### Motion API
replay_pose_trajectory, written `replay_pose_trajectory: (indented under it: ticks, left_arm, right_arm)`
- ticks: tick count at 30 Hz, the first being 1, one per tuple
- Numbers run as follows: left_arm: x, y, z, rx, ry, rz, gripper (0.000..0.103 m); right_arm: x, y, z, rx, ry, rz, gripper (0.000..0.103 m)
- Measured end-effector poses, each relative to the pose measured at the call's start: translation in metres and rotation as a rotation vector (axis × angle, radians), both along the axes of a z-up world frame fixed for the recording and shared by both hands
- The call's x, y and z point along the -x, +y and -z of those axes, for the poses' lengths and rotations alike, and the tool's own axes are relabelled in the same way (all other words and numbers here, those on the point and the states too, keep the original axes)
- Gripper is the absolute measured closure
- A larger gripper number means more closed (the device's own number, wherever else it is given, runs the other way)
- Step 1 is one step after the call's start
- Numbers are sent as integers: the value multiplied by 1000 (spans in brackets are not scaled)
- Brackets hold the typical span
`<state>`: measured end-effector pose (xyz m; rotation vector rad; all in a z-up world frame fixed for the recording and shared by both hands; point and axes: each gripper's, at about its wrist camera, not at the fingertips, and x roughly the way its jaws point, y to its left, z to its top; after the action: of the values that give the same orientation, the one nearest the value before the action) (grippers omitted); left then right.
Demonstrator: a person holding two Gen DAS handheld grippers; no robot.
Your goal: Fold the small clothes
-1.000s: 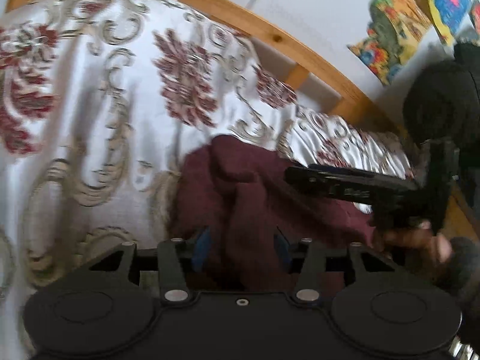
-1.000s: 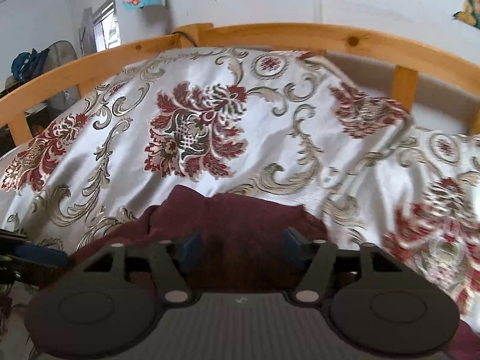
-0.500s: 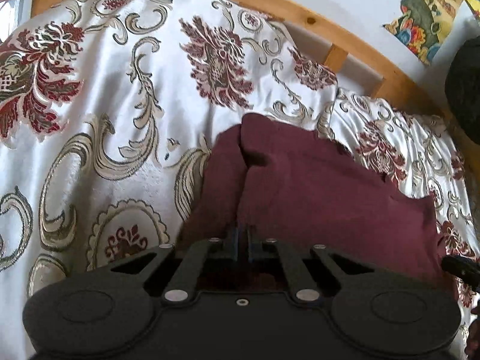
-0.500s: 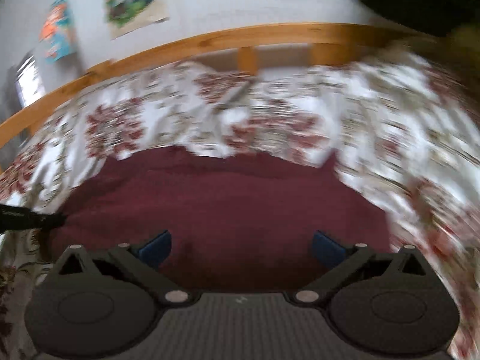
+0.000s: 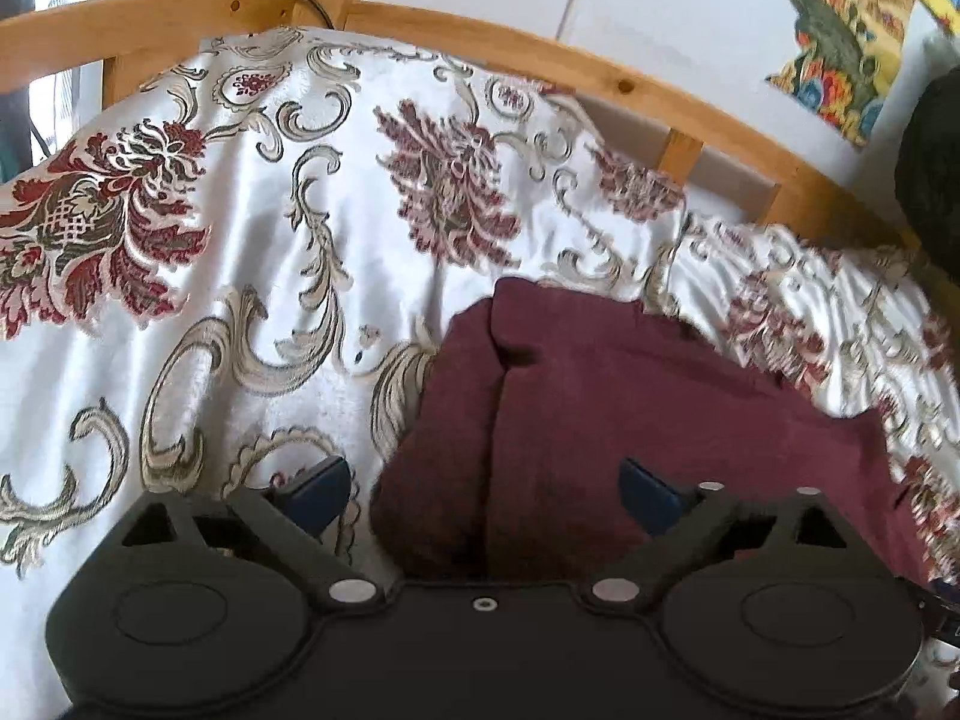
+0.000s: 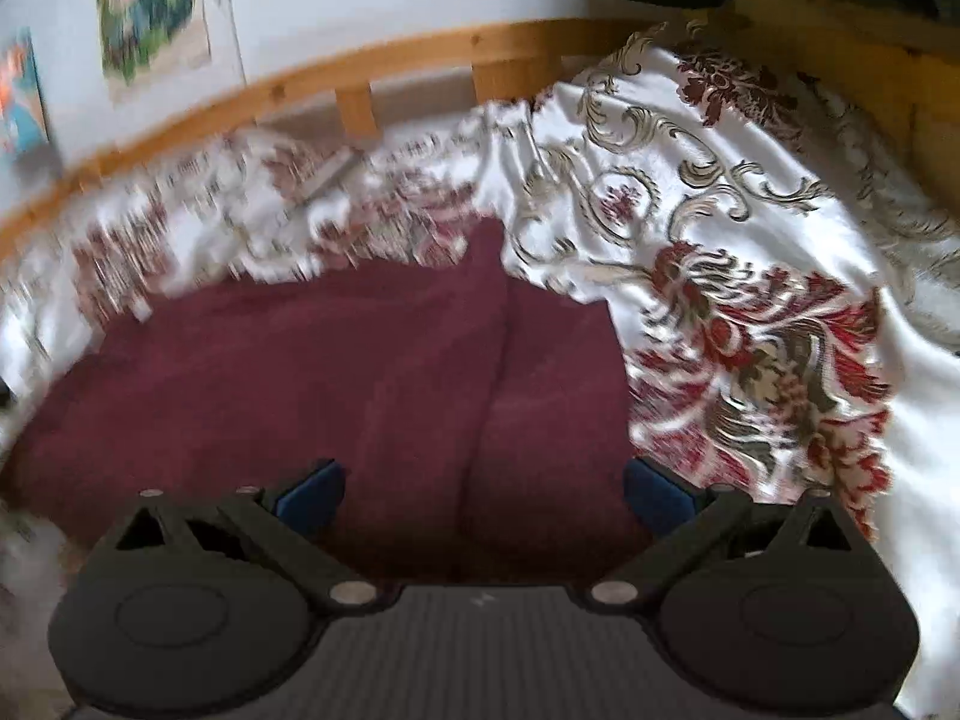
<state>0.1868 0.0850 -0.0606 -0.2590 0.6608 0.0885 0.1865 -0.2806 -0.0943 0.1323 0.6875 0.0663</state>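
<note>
So right now both of my grippers are released and neither is gripping anything. The left gripper (image 5: 483,495) has just sprung wide after pinching shut, with the near-left edge of the maroon garment (image 5: 630,420) sitting loose between its pads, and the right gripper (image 6: 483,495) hangs spread over the garment's other end. The garment lies flat-ish on the floral bedspread (image 5: 240,312), inside the wooden bed frame (image 5: 630,84), with a lengthwise crease already showing. My take: the next fold goes best if I grab the two near corners at once, pinch only the top layers, lift low and carry them over evenly so the edges line up. The satin looks slippery, so dragging would probably shift the whole pile.
</note>
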Motion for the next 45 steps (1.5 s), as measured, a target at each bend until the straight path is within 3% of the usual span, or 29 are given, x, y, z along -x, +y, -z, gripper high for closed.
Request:
replay_pose_trajectory:
  ticks: [6, 25, 29, 31, 33, 37, 39, 43, 45]
  left_arm:
    - [-1, -8, 9, -55, 54, -26, 3]
    - [-5, -5, 17, -61, 102, -26, 1]
    - [-7, 4, 25, -41, 120, -9, 1]
    - [-9, 8, 30, -21, 131, 3, 1]
    - [-11, 10, 32, -26, 122, 27, 1]
    - [-10, 12, 35, -46, 95, 75, 1]
    - [-7, 13, 37, -37, 77, 76, 1]
    - [-2, 13, 40, -49, 51, 104, 1]
    - [1, 14, 41, -47, 44, 116, 1]
  right_arm:
    - [9, 8, 3, 50, 19, 33, 1]
    - [14, -1, 7, -49, 2, 73, 0]
    - [26, -5, -13, -93, -166, 80, 0]
    - [22, 2, -24, -49, -228, 23, 0]
    - [2, 16, -33, -7, -232, -83, 0]
    - [-60, 54, -47, -21, -143, -277, 2]
    - [-91, 76, -52, -37, -112, -353, 10]
    - [-137, 129, -49, 113, -60, -493, 25]
    - [-148, 150, -41, 186, -28, -552, 27]
